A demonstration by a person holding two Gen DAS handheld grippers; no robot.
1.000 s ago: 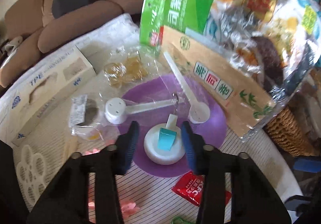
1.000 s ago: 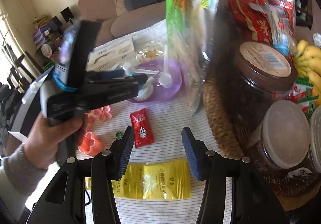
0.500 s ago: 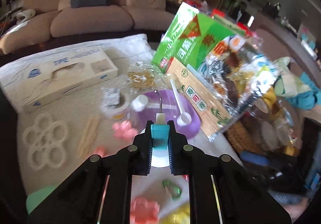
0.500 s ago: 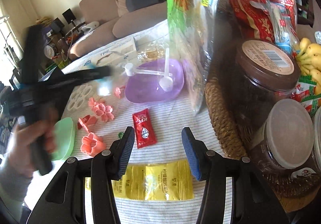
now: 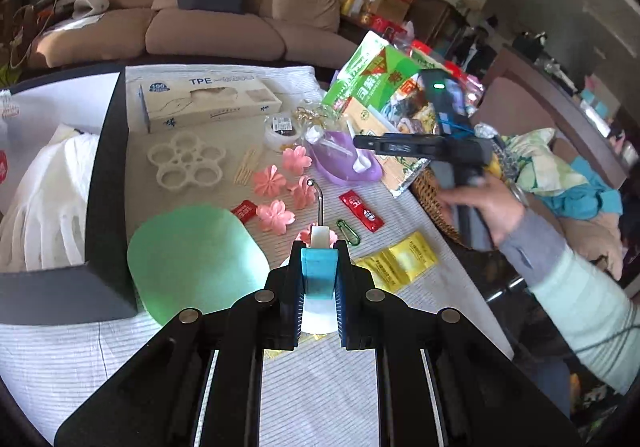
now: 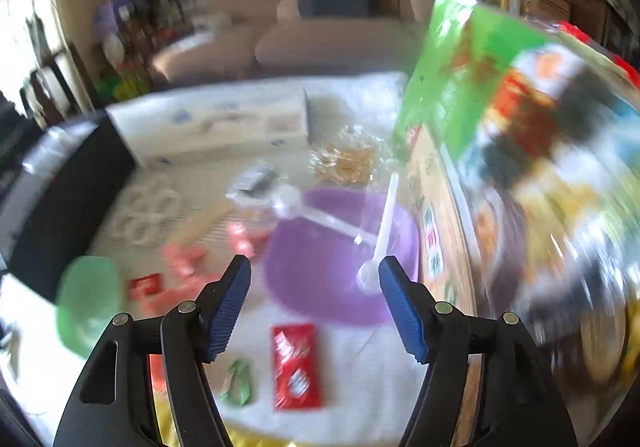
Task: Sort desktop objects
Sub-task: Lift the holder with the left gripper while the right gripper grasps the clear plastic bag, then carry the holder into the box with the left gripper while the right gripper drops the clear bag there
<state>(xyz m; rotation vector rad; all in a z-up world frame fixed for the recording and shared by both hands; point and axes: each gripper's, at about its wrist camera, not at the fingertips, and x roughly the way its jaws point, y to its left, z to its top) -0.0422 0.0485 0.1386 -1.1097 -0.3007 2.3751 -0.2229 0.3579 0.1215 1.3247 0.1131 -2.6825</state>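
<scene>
My left gripper (image 5: 318, 267) is shut on the teal tab of a white suction hook (image 5: 319, 279) with a metal hook and holds it above the striped cloth, just right of a green plate (image 5: 192, 259). My right gripper (image 6: 316, 299) is open and empty, hovering in front of the purple plate (image 6: 320, 279), which holds two white plastic spoons (image 6: 378, 231). The right gripper also shows in the left wrist view (image 5: 416, 145), over the purple plate (image 5: 352, 175). The right wrist view is blurred.
Pink flower shapes (image 5: 276, 215), red sauce packets (image 5: 362, 209), a green carabiner (image 5: 347, 231) and yellow sachets (image 5: 400, 259) lie on the cloth. A glove box (image 5: 204, 99) and a white flower mould (image 5: 184, 163) sit at the back. Snack bags (image 5: 380, 87) stand right.
My left gripper closed on the suction hook, lifted it off the purple plate and pulled back toward the green plate. My right gripper moved forward to the purple plate.
</scene>
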